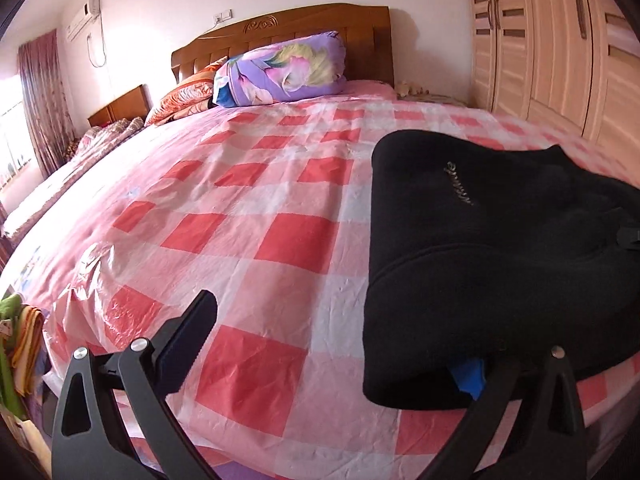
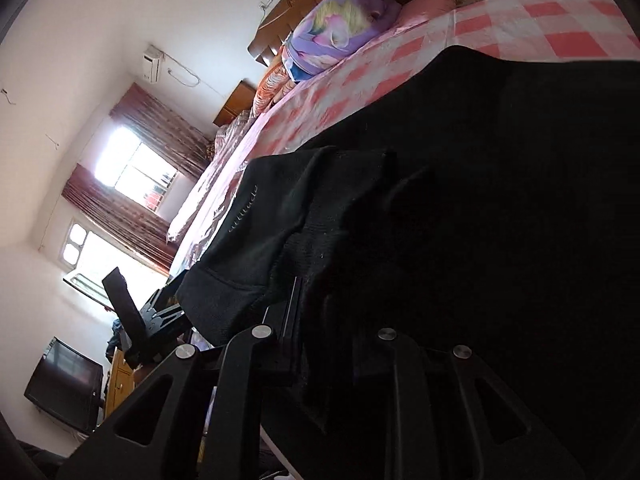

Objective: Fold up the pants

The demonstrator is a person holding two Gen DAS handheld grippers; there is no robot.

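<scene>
Black pants [image 1: 500, 240] with small script lettering lie bunched at the near right of a bed with a pink and red checked cover [image 1: 248, 216]. My left gripper [image 1: 332, 344] is open; its left finger [image 1: 188, 332] is over the cover, and its right finger, with blue tape, sits under the pants' edge. In the right wrist view the pants [image 2: 460, 200] fill most of the frame. My right gripper [image 2: 328, 320] is shut on a fold of the pants and is tilted steeply. The left gripper's finger [image 2: 120, 296] shows beyond.
A purple floral pillow [image 1: 280, 68] and an orange pillow [image 1: 184, 96] lie by the wooden headboard [image 1: 288, 28]. A wooden wardrobe [image 1: 552, 40] stands at the right. Curtains and a window [image 2: 132, 176] are on the left. Folded cloths [image 1: 20, 332] sit at the bed's near left.
</scene>
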